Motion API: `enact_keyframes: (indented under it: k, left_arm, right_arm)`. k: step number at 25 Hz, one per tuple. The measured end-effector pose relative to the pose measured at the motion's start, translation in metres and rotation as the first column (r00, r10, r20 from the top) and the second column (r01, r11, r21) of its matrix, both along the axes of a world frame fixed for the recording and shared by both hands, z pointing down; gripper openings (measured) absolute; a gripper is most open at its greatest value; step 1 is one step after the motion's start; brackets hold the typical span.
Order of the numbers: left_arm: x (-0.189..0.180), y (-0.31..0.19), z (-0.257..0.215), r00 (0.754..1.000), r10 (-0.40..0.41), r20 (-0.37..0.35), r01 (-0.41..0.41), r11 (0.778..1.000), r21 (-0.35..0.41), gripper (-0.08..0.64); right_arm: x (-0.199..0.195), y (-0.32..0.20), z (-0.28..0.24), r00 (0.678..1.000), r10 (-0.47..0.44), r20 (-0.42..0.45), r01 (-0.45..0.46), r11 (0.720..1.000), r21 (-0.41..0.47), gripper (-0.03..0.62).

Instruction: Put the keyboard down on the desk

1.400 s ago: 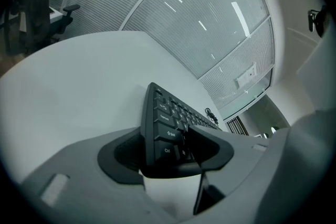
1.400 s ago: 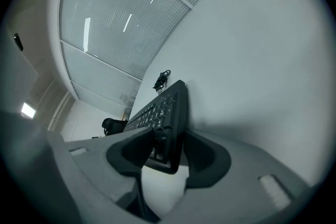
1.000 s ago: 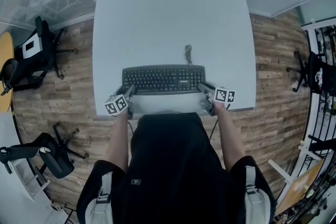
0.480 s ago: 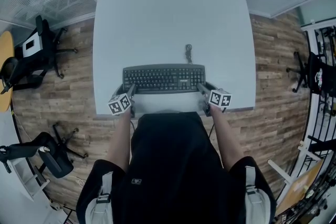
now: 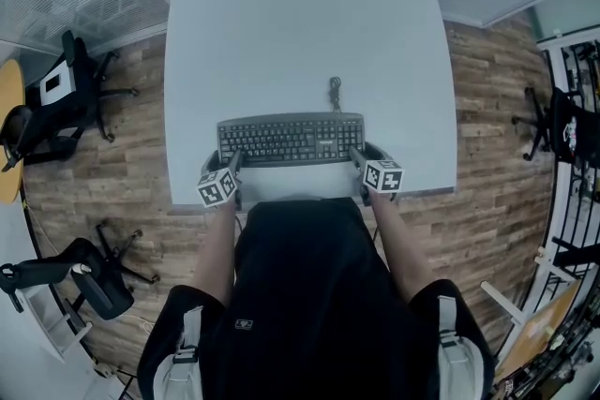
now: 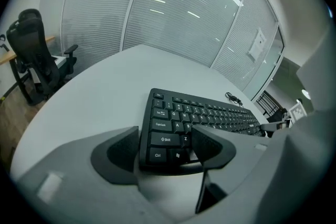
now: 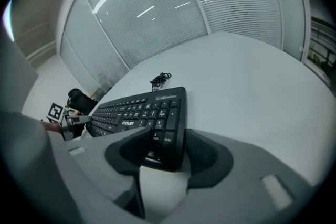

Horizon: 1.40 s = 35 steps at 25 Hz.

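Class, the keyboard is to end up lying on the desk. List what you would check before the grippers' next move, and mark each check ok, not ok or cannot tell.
1. The keyboard lies flat on the desk: ok.
2. The keyboard sits wholly on the desk, back from the near edge: ok.
3. The right gripper is letting go: ok, its jaws are opening with the keyboard's end between them.
4. The left gripper is off the keyboard: cannot tell; the keyboard's corner sits between its jaws.
5. The cable lies behind the keyboard, away from both grippers: ok.
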<state>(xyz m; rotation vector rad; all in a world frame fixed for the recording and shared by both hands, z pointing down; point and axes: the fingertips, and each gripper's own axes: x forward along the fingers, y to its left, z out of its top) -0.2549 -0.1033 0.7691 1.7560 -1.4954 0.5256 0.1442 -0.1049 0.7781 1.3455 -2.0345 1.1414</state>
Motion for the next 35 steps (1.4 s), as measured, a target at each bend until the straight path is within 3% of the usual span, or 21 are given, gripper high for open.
enact_keyframes:
  k: [2,5,14,16,18,21,23,28,31,35]
  left_arm:
    - [0.001,0.0,-0.002,0.999,0.023,0.048,-0.024,1.0,0.013,0.298]
    - [0.002,0.0,-0.002,0.998,0.042,0.054,-0.043,0.999,0.015,0.298]
    - [-0.003,0.002,-0.012,0.999,0.028,0.042,-0.03,0.998,0.051,0.296]
    - [0.0,0.001,-0.02,0.998,0.044,0.046,-0.048,0.996,0.075,0.296]
    - [0.005,0.0,-0.031,0.994,0.084,0.072,-0.092,0.99,0.107,0.245]
    - [0.019,-0.001,-0.05,0.983,0.153,0.103,-0.169,0.971,0.169,0.075]
    - [0.032,0.0,-0.063,0.971,0.206,0.117,-0.227,0.952,0.203,0.027]
    - [0.07,0.014,-0.089,0.923,0.345,0.169,-0.378,0.893,0.242,0.011]
    - [0.085,0.029,-0.098,0.903,0.389,0.182,-0.425,0.872,0.242,0.011]
    - [0.101,0.051,-0.106,0.889,0.421,0.18,-0.454,0.86,0.233,0.011]
  right_arm:
    - [0.001,0.0,-0.001,0.996,-0.04,-0.08,0.043,0.999,0.031,0.227]
    - [0.002,-0.001,-0.002,0.985,-0.086,-0.147,0.096,0.993,0.065,0.241]
    - [0.012,-0.001,-0.016,0.997,-0.068,-0.038,0.071,0.993,0.096,0.251]
    - [0.017,0.0,-0.022,0.995,-0.088,-0.041,0.092,0.989,0.113,0.23]
    - [0.02,0.003,-0.027,0.99,-0.123,-0.066,0.131,0.983,0.127,0.144]
    - [0.016,0.007,-0.037,0.976,-0.195,-0.093,0.207,0.967,0.15,0.004]
    - [0.009,0.009,-0.045,0.959,-0.253,-0.126,0.272,0.946,0.175,0.003]
    - [-0.006,0.022,-0.071,0.91,-0.357,-0.21,0.404,0.879,0.255,0.003]
    - [-0.007,0.029,-0.086,0.911,-0.35,-0.22,0.404,0.867,0.292,0.003]
    - [0.0,0.041,-0.099,0.916,-0.332,-0.225,0.392,0.864,0.317,0.003]
